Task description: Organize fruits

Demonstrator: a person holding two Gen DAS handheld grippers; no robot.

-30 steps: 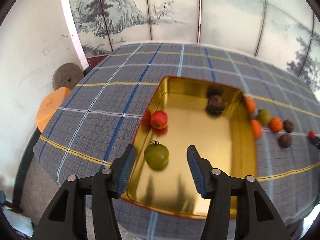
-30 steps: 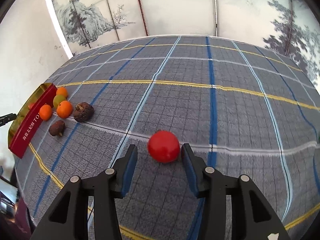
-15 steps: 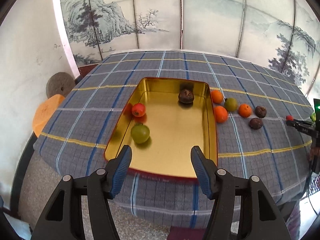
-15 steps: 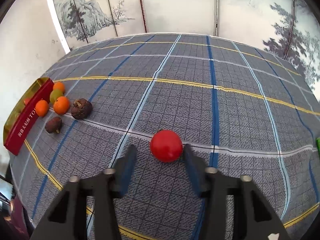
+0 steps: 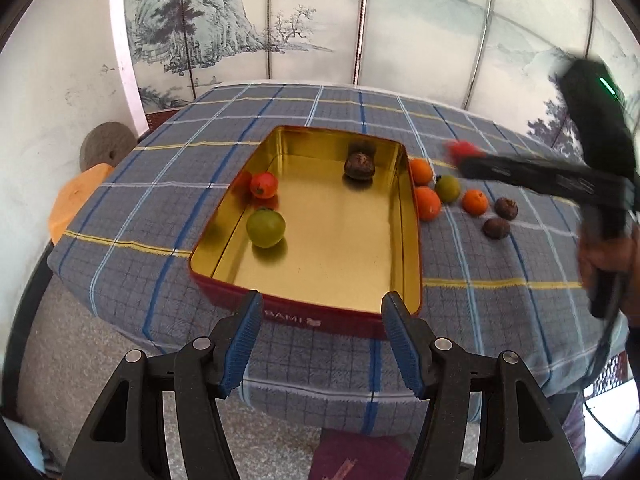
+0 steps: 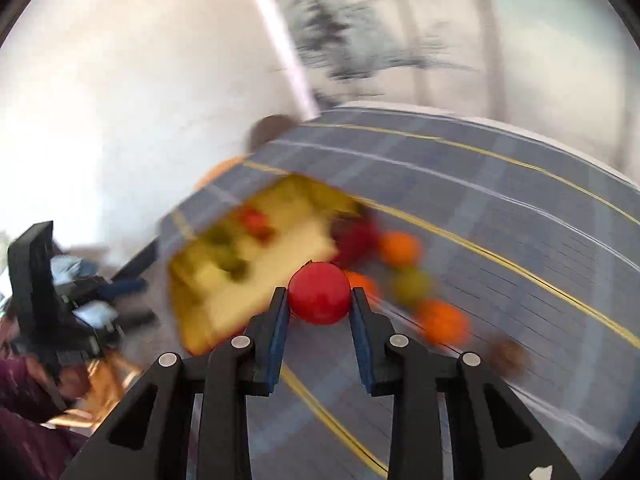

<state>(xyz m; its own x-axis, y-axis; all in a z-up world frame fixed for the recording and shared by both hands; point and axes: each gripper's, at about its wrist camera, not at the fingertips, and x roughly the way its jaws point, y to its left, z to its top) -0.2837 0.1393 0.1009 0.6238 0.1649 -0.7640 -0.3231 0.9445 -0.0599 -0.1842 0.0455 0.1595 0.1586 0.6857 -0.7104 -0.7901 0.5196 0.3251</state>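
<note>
Round red fruit point(image 6: 319, 293) pinched between blue pads of my right gripper point(image 6: 319, 304), held above table near gold-lined red rectangular tin point(image 5: 400, 152). My left gripper point(image 5: 320, 332) spread wide, nothing between fingers, hovering off tin's near edge. Inside tin: green fruit point(image 5: 265, 227), small red tomato point(image 5: 264, 185), dark brown wrinkled fruit point(image 5: 359, 165). Oranges point(image 5: 428, 203) and brown fruits point(image 5: 496, 227) loose beside tin's right wall. Surface: grey plaid tablecloth point(image 5: 160, 184), blue and yellow stripes. Room: white wall, ink-landscape folding screen point(image 5: 224, 32). Tin's front lettering only partly legible: "BAMI". Right view blurred.
</note>
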